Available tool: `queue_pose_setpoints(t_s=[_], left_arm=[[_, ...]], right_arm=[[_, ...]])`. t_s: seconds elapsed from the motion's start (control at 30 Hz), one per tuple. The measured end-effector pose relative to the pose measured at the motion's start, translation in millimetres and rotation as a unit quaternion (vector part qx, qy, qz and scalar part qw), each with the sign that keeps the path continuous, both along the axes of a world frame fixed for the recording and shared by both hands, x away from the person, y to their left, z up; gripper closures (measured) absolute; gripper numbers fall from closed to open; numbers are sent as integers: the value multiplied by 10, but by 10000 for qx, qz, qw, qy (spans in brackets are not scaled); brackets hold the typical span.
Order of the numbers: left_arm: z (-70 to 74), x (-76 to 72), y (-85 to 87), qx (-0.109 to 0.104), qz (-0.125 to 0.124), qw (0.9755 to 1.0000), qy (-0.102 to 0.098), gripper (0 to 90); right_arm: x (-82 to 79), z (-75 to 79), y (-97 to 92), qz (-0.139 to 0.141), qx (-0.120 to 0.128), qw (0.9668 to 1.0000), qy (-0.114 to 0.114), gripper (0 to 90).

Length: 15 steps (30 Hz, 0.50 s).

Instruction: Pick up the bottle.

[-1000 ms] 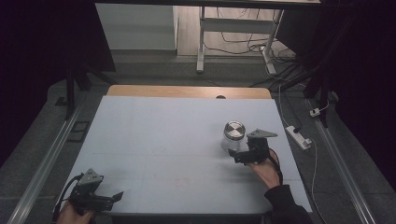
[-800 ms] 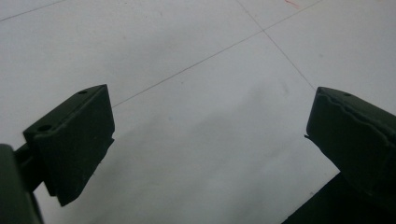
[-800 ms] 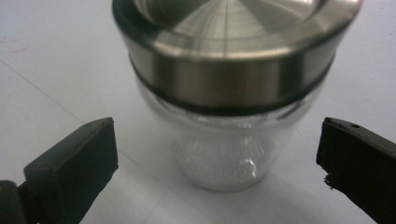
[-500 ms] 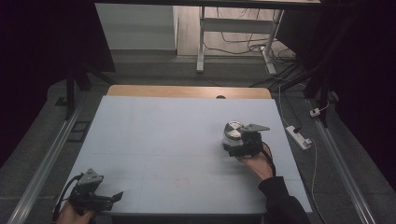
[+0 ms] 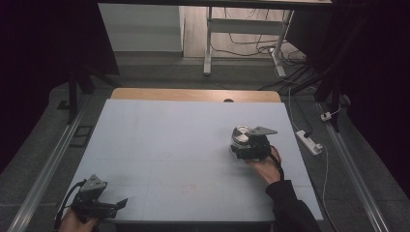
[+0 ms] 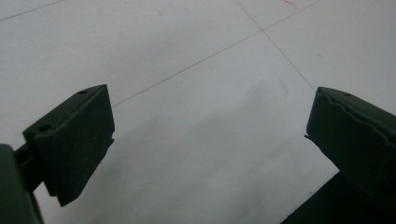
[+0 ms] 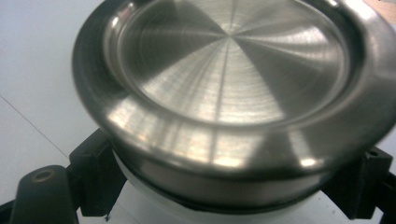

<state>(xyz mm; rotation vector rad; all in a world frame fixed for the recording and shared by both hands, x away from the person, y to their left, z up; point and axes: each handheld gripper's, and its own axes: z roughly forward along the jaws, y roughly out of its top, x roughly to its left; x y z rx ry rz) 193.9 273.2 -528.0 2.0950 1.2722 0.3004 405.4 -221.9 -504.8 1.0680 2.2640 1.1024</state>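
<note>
A round container with a brushed stainless-steel lid (image 7: 231, 79) occupies most of the right gripper view. The lid has a raised rolled rim and a recessed centre with radial sheen. Beneath the lid, a white body (image 7: 154, 205) is partly visible. The right hand-held gripper (image 7: 229, 186) has just been closing; its black jaws stand on either side of the container below the lid rim, pressed against it. The container rests on a pale counter (image 7: 37, 70) marked by a thin line.
</note>
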Motion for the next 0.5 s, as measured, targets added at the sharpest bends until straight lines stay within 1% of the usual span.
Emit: queue_pose_setpoints(t_s=[0.07,0.37,0.5], left_arm=[[0,0,0,2,-2,10000,-1,20],[0,-1,-1,0,-15,10000,-1,20],[1,-1,-2,2,-20,10000,-1,20]], right_arm=[[-5,5,7,-15,-43,10000,-4,145],[-5,14,12,-4,-78,10000,2,148],[-17,24,22,-14,-142,9999,-15,149]])
